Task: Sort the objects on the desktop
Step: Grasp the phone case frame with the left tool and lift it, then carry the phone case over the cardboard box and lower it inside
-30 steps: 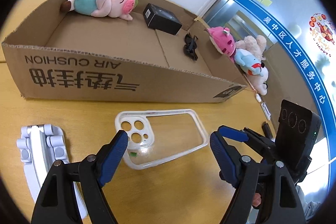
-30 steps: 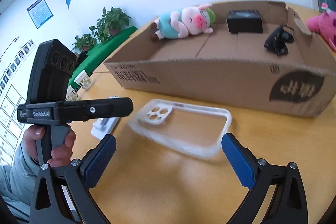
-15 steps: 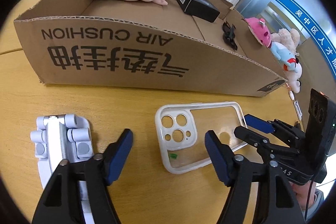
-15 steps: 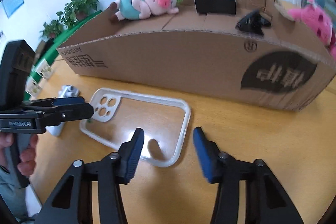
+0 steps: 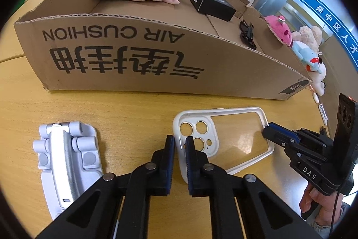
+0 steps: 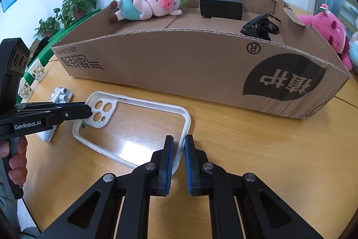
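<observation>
Left wrist: left gripper [image 5: 179,145] pinches the camera-end rim of the phone case [image 5: 237,142], which lies on the table [image 5: 134,109] before the cardboard box [image 5: 138,55].
Right wrist: right gripper [image 6: 178,147] pinches the opposite rim; probably a level two-ended lift.

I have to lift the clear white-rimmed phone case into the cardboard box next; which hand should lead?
Probably the right. Both grippers are shut on the clear white-rimmed phone case: the left gripper on the camera-cutout end, the right gripper on the opposite end. The brown cardboard box looks emptier near the right gripper.
</observation>
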Available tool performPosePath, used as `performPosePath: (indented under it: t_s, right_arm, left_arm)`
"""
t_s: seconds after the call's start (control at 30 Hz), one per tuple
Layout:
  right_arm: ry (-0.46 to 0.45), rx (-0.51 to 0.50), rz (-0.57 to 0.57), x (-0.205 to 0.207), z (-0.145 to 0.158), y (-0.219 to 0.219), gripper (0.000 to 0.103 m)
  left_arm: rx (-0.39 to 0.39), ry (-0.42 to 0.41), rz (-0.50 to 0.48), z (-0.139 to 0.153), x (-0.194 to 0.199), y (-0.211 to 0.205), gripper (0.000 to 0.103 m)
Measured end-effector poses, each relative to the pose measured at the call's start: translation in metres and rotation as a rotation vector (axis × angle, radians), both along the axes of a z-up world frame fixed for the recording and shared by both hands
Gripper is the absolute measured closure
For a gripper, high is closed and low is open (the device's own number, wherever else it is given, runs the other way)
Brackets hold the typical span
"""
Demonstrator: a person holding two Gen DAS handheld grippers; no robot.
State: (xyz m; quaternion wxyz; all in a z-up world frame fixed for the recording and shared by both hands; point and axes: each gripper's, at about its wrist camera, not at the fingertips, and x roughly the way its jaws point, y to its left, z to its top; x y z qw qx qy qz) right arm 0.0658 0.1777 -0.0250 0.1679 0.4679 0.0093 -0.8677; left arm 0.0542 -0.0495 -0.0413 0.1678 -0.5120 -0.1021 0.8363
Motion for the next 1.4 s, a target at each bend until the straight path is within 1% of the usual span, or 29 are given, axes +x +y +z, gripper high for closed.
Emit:
performPosePath:
  t_s: [0.07,0.13,0.27,0.3,0.47,0.53,0.63,0.77,0.87,1.03,1.17,1.27,1.4]
  right_arm:
    - [0.014,-0.014,-0.02,0.004,0.002,0.004,0.096]
    - [0.029,-0.035,-0.032,0.009,0.007,0.01,0.097]
    - [0.061,-0.046,-0.045,0.017,0.027,0.018,0.096]
    - [0.074,-0.048,-0.054,0.019,0.035,0.021,0.096]
    - [0.212,-0.051,-0.082,0.031,0.092,0.028,0.096]
    - [0.276,-0.049,-0.085,0.033,0.117,0.028,0.096]
    - [0.348,-0.04,-0.076,0.031,0.145,0.024,0.096]
    - [0.398,-0.039,-0.058,0.02,0.171,0.016,0.096]
    - [0.437,-0.058,-0.029,0.009,0.192,0.006,0.096]
    - [0.485,-0.097,0.039,-0.019,0.219,-0.014,0.096]
    - [0.485,-0.092,0.057,-0.046,0.23,-0.029,0.096]
    - [0.456,-0.106,0.059,-0.075,0.231,-0.036,0.096]
    - [0.389,-0.121,0.067,-0.117,0.222,-0.047,0.096]
  left_arm:
    - [0.011,0.011,-0.001,0.005,0.003,0.002,0.095]
    - [0.021,0.038,-0.006,0.015,0.006,0.005,0.095]
    - [0.018,0.123,-0.034,0.047,0.013,0.014,0.096]
    - [0.022,0.15,-0.041,0.057,0.015,0.016,0.096]
    - [0.046,0.285,-0.058,0.107,0.017,0.017,0.096]
    - [0.053,0.331,-0.054,0.124,0.015,0.016,0.096]
    - [0.056,0.4,-0.05,0.15,0.011,0.011,0.096]
    - [0.031,0.486,-0.036,0.186,0.004,0.003,0.097]
    - [0.013,0.528,-0.007,0.208,-0.005,-0.008,0.097]
    - [-0.017,0.556,0.042,0.231,-0.027,-0.027,0.097]
    - [-0.036,0.558,0.052,0.239,-0.05,-0.034,0.097]
    - [-0.051,0.538,0.064,0.238,-0.071,-0.038,0.097]
    - [-0.084,0.472,0.08,0.221,-0.107,-0.044,0.097]
